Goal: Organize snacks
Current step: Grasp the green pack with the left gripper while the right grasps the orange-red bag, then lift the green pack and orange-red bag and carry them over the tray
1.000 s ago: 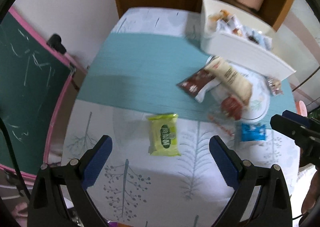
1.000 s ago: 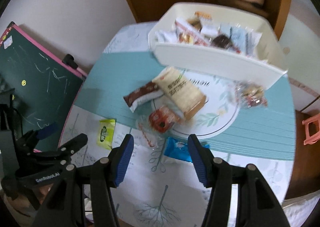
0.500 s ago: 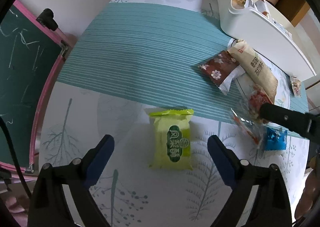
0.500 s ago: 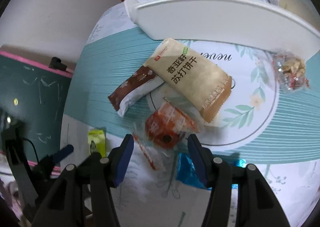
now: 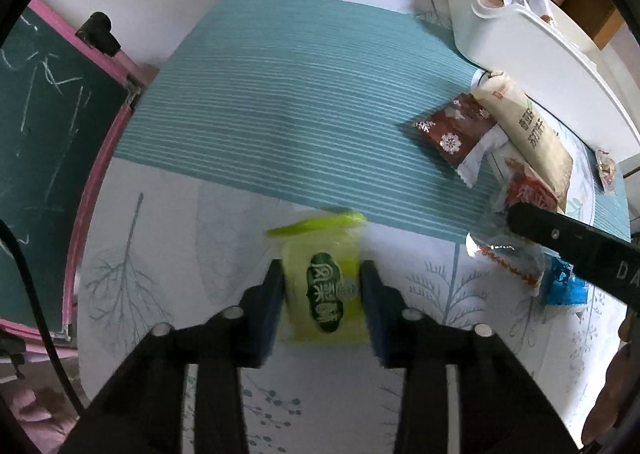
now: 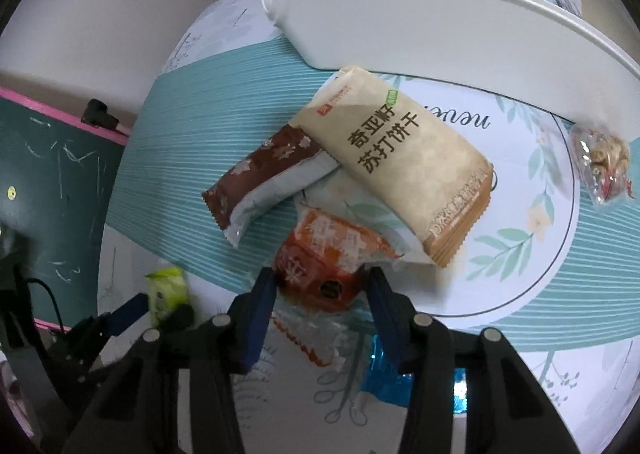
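- Left tool (image 5: 322,286) is clamped narrow on a yellow-green plastic snack packet (image 5: 326,286), both blue pads against its long sides, on the tree-print part of the surface (image 5: 168,238).
- Right tool (image 6: 322,286) is closing; its pads flank an orange-red foil snack packet (image 6: 326,254), whether they press it is hard to tell.
- At twelve o'clock from that packet lie a beige cracker pack (image 6: 396,166) and a brown wrapper (image 6: 264,182), overlapping, then a white plastic bin (image 6: 420,26).
- Open teal cloth (image 5: 288,102) spreads at eleven o'clock of the left tool.
- A blue packet (image 6: 380,378) is partly hidden under the right tool.
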Demonstrator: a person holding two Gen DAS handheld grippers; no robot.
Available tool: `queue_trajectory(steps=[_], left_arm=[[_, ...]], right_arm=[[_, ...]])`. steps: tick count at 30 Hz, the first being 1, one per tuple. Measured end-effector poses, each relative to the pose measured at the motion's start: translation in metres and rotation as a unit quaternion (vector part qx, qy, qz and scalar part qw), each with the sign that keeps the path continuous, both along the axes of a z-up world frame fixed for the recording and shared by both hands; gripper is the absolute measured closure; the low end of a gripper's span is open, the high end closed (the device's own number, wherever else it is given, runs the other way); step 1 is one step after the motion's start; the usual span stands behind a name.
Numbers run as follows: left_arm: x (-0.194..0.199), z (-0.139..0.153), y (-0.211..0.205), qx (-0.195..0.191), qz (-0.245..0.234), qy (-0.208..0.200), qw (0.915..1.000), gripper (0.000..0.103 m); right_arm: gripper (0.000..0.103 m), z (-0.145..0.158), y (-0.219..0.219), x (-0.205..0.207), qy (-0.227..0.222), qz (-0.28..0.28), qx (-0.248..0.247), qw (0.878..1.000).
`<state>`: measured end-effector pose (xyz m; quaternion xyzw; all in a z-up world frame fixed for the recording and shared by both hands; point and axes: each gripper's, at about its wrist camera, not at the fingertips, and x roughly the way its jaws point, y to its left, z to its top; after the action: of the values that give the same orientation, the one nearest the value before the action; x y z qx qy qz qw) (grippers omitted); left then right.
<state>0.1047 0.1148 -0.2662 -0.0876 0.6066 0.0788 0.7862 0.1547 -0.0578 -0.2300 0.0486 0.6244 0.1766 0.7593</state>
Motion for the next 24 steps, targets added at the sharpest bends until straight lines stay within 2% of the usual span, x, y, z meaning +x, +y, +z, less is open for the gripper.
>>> queue_trajectory(steps=[4, 6, 10, 18, 24], left_arm=[[-0.003, 0.000, 0.002, -0.003, 0.003, 0.000, 1.0000, 0.068], [-0.004, 0.001, 0.003, -0.007, 0.007, 0.001, 1.0000, 0.068], [-0.003, 0.008, -0.001, -0.019, 0.001, 0.001, 0.9998, 0.068], [0.006, 0.054, -0.024, -0.034, -0.033, -0.039, 0.9981, 0.068], [0.027, 0.105, -0.051, -0.052, -0.072, -0.080, 0.9929, 0.068]], right_arm=[[0.058, 0.001, 0.001, -0.004, -0.006, 0.010, 0.001, 1.000], [0.063, 0.005, -0.001, -0.006, -0.007, 0.013, 0.002, 1.000], [0.063, 0.017, -0.004, -0.010, -0.017, 0.021, 0.013, 1.000], [0.063, 0.054, -0.029, -0.017, -0.047, 0.009, 0.049, 0.998], [0.063, 0.094, -0.062, -0.017, -0.089, -0.020, 0.066, 0.994]])
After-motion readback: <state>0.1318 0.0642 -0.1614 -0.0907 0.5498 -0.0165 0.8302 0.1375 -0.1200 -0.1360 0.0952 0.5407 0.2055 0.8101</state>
